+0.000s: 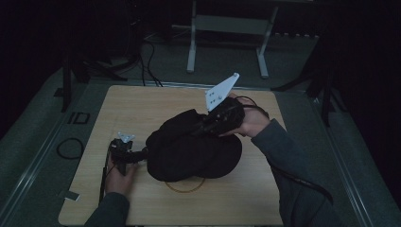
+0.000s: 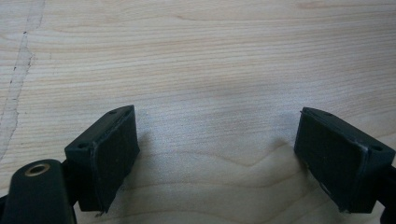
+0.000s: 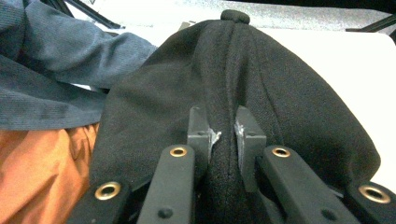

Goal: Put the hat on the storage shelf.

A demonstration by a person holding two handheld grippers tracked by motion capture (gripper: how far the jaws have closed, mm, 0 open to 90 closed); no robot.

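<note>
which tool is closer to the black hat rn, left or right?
Right. The right tool is pinched onto a fold of the black hat, touching it. The left tool is open over bare wood at the hat's left edge.

No readable text or labels, though the dim high view may hide some.

We see a black cap point(image 1: 194, 151) with a matching black button on top, on a pale wooden table point(image 1: 142, 104) with fine brown grain. The right gripper point(image 3: 223, 135) is black with brass-coloured rivets and a white plate. The sleeve point(image 3: 46, 88) is blue-grey, beside orange fabric point(image 3: 42, 172).
</note>
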